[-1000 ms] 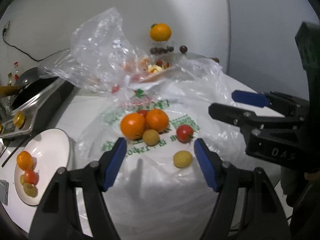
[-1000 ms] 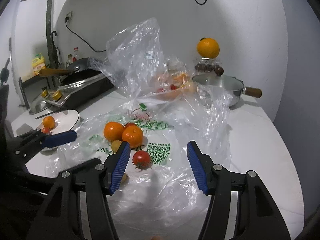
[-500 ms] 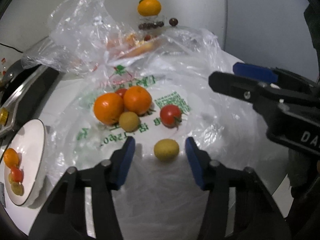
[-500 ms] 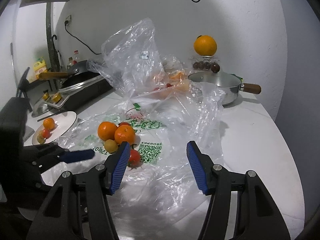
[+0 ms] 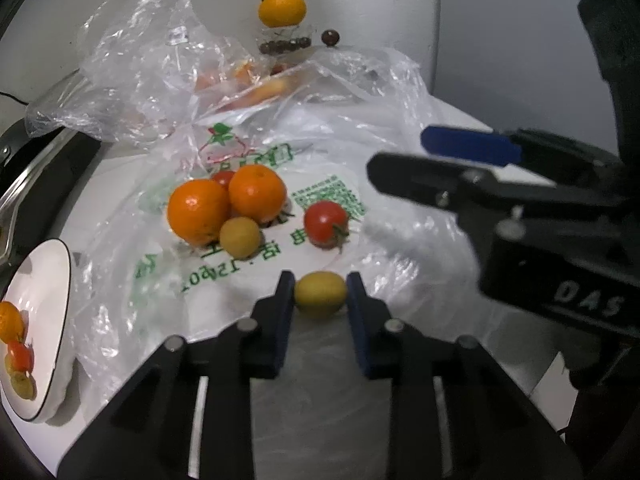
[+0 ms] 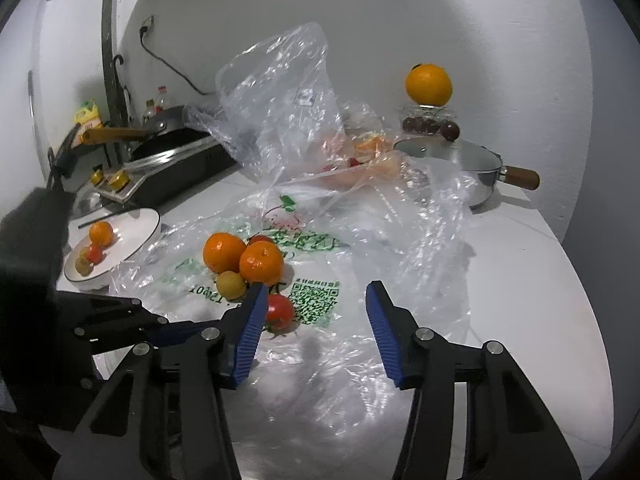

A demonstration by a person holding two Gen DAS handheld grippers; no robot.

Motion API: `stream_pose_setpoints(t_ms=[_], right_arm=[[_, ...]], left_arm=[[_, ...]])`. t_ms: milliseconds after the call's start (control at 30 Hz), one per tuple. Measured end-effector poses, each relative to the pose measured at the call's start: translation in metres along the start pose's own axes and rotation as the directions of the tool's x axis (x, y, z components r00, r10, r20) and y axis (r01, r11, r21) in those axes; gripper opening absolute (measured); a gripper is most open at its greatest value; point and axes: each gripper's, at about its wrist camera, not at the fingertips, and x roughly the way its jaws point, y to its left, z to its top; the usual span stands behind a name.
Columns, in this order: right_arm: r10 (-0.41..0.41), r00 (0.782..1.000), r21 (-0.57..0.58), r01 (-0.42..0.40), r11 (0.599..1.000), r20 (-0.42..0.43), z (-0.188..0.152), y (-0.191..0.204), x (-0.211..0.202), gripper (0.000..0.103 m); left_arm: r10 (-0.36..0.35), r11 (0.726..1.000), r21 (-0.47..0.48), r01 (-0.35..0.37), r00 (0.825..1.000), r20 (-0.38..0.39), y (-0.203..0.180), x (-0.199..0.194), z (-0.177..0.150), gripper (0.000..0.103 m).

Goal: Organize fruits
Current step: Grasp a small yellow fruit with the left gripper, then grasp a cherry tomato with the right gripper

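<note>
Left wrist view: the left gripper (image 5: 320, 292) is clamped on a small yellow-green fruit (image 5: 320, 293) lying on the printed plastic bag (image 5: 248, 280), just this side of the red tomato (image 5: 326, 224) and two oranges (image 5: 224, 206). Beside the bag, a white plate (image 5: 44, 280) holds three fruits. The right gripper (image 6: 316, 326) is closing on nothing, the tomato just outside its left finger.

Your left gripper (image 5: 320, 294) is a black two-finger frame with blue ribbed pads (image 5: 285, 312) and silver screw heads at each pivot. Your right gripper (image 6: 316, 320) has the same construction. Its black body (image 5: 560, 280) carries the white lettering "DAS" on its side.
</note>
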Motion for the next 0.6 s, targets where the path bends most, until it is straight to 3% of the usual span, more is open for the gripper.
stream_pose_setpoints(t_ms=[67,400,600], right_arm=[[-0.002,1.0,-0.007,0.002,1.0,-0.01,0.001,0.003,0.003,0.048],[-0.022,0.995,-0.058,0.016,0.998,-0.099,0.004,0.029,0.028,0.047],[-0.051,0.986,-0.073,0.039,0.997,-0.157,0.003,0.036,0.043,0.046]], left_arm=[[-0.007,1.0,-0.011,0.007,1.0,0.02,0.006,-0.006,0.0,0.027],[0.021,0.997,-0.082,-0.007,0.986,0.168,0.045,-0.04,-0.002,0.027],[0.025,0.995,-0.098,-0.006,0.979,0.201,0.064,-0.048,-0.007,0.027]])
